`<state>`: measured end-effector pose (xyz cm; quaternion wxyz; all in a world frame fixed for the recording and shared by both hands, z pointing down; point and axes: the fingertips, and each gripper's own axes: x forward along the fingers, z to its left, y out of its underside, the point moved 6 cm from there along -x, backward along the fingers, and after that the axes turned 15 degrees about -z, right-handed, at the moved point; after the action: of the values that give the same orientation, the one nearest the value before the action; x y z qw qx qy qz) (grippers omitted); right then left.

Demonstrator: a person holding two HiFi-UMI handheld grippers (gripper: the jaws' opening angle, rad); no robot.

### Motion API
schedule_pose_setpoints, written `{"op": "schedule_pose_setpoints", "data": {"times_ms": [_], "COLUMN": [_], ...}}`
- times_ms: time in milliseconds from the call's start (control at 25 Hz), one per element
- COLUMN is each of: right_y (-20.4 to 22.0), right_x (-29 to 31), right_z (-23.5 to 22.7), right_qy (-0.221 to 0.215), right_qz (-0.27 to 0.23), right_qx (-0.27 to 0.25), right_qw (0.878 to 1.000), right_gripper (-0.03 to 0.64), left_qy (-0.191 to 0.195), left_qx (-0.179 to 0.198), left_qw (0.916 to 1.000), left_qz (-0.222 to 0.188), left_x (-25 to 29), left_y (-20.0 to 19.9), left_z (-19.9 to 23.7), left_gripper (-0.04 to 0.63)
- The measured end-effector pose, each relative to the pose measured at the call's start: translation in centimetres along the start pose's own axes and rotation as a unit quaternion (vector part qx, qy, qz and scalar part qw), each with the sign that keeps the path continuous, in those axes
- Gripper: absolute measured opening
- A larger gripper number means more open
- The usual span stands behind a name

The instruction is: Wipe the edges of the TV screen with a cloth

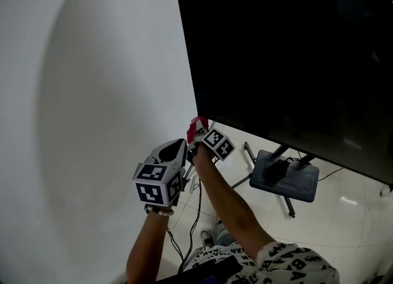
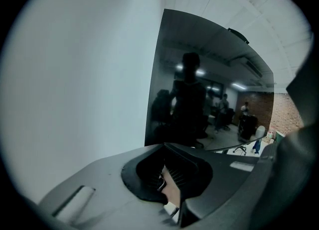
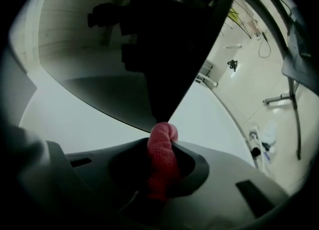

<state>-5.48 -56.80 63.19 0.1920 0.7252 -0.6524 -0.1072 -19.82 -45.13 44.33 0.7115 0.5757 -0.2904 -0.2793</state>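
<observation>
Two grippers sit at lower centre of the head view, each carrying one marker cube. There is one cloth and one TV screen [image 1: 282,55].

The right gripper [image 1: 199,136] is just below the middle of the frame. Its jaws are pinched on a single red cloth [image 1: 196,126], which meets the lower left corner of the screen. In the right gripper view the cloth [image 3: 160,137] stands up from between the closed-in jaws of the right gripper [image 3: 163,152]. The top of the cloth touches the point where the dark corner of the TV screen [image 3: 164,40] comes down at centre frame.

The left gripper [image 1: 175,152] is lower and further left, near the right one and apart from the screen. In its own view the left gripper [image 2: 167,168] has its ribbed pads pressed together with nothing between them. The TV screen [image 2: 199,89] fills the centre and right, its glass reflecting a room.

The screen takes the upper right of the head view and a white wall [image 1: 92,92] takes the left. One dark stand base [image 1: 285,175] rests on the pale floor [image 1: 350,215] at lower right. A few black cables [image 1: 198,212] run down between the person's two forearms.
</observation>
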Motion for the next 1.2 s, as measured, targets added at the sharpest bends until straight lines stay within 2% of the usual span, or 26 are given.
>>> {"op": "schedule_pose_setpoints", "data": {"times_ms": [80, 160, 360, 600, 920, 1200], "right_y": [0.0, 0.2, 0.0, -2.4, -7.2, -12.3], "right_x": [0.1, 0.5, 0.5, -1.0, -4.4, -8.4], "right_z": [0.4, 0.3, -0.1, -1.2, -1.1, -3.8], "right_qy": [-0.01, -0.013, -0.011, -0.01, 0.026, 0.052], "right_qz": [-0.013, -0.023, -0.028, -0.034, -0.033, -0.071], "right_qx": [0.034, 0.047, 0.034, 0.018, -0.001, -0.001], "right_qw": [0.999, 0.999, 0.999, 0.999, 0.999, 0.996], "right_gripper": [0.077, 0.077, 0.077, 0.077, 0.077, 0.075], "left_qy": [0.002, 0.004, 0.003, 0.018, 0.069, 0.116], "left_qx": [0.0, 0.001, 0.003, -0.009, -0.029, -0.031], "left_qw": [1.0, 1.0, 1.0, 0.9998, 0.997, 0.9924], "left_qz": [0.0, 0.001, 0.002, 0.008, 0.017, 0.028], "left_x": [0.1, 0.0, -0.2, 1.5, 1.2, 0.5], "left_y": [-0.1, -0.2, -0.6, 0.6, 1.3, 3.0], "left_z": [-0.3, -0.5, -0.4, -1.3, -5.3, -8.9], "left_gripper": [0.002, 0.002, 0.002, 0.002, 0.002, 0.002]}}
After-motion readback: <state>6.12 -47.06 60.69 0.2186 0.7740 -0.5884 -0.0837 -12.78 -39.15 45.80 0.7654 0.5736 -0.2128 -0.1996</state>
